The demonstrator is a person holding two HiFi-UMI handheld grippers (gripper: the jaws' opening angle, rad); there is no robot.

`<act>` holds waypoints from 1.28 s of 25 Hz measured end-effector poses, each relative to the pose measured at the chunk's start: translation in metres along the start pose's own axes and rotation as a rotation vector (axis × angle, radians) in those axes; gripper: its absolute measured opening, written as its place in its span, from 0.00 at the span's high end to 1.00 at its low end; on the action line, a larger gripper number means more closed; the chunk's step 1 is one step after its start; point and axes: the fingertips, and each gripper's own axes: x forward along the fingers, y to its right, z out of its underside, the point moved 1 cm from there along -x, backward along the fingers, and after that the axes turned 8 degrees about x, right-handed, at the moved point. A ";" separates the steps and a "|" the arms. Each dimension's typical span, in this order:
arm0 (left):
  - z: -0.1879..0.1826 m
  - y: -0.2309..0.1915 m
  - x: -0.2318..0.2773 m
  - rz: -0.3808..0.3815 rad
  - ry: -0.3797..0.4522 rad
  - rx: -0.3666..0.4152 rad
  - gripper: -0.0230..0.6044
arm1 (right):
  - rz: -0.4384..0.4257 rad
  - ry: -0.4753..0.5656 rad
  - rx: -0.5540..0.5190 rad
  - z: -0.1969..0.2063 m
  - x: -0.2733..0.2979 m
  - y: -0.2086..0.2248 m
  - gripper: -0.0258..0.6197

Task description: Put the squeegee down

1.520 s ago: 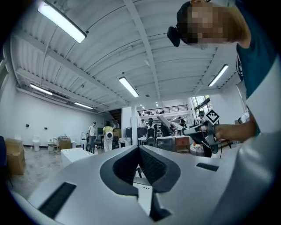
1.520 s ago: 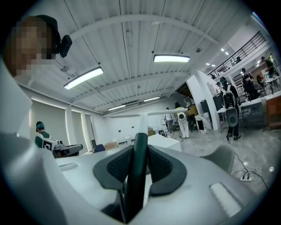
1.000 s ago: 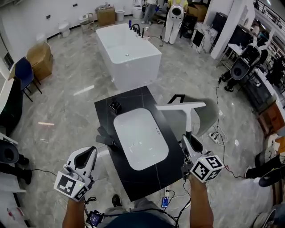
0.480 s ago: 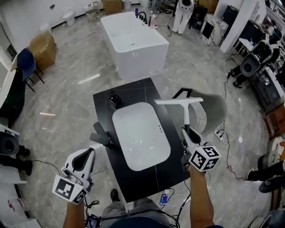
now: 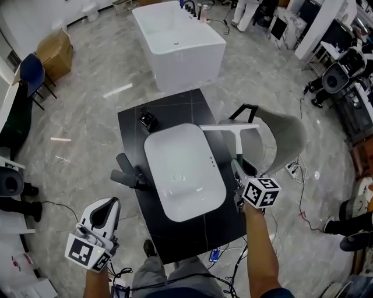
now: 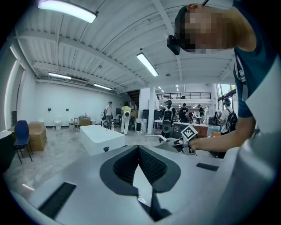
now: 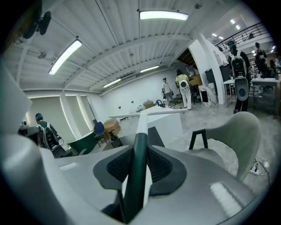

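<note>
Your right gripper (image 5: 237, 169) has come lower, jaws clamped on the squeegee (image 5: 239, 141) handle, its blade above the table (image 5: 180, 244) edge. Lay it flat before releasing. The left gripper (image 5: 108, 207) idles, jaws closed and empty.

The hall is lit brightly and evenly from above by ceiling strip lamps (image 6: 66, 9), which are blown out to white in both gripper views. Pale streaks of glare are thrown across the polished floor (image 5: 116, 90), and a soft sheen is carried by the white basin (image 5: 183, 171); shadows are kept faint. Both gripper views are bent by strong wide-angle distortion (straight beams are bowed, corners are blacked out). The squeegee (image 7: 139, 149) is rendered soft nearest the lens.
</note>
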 end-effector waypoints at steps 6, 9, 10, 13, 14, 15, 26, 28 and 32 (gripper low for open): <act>0.024 -0.006 0.007 -0.007 -0.041 -0.013 0.95 | 0.026 -0.071 0.017 0.038 0.042 0.031 0.80; 0.035 -0.009 0.011 -0.011 -0.056 -0.026 0.95 | 0.036 -0.107 0.021 0.056 0.059 0.043 0.80; 0.039 -0.010 0.012 -0.011 -0.061 -0.031 0.95 | 0.040 -0.118 0.023 0.061 0.063 0.047 0.80; 0.049 -0.009 0.017 -0.006 -0.075 -0.041 0.95 | 0.055 -0.144 0.028 0.074 0.076 0.059 0.80; 0.052 -0.009 0.018 -0.005 -0.079 -0.043 0.95 | 0.060 -0.152 0.029 0.078 0.080 0.063 0.80; 0.055 -0.009 0.020 -0.003 -0.084 -0.046 0.95 | 0.066 -0.161 0.030 0.082 0.084 0.067 0.80; 0.067 -0.010 0.026 0.000 -0.103 -0.059 0.95 | 0.113 -0.246 0.025 0.116 0.105 0.092 0.80; 0.068 -0.010 0.027 0.001 -0.103 -0.061 0.95 | 0.120 -0.253 0.023 0.118 0.106 0.094 0.80; 0.068 -0.009 0.027 0.004 -0.104 -0.064 0.95 | 0.138 -0.275 0.007 0.120 0.106 0.096 0.80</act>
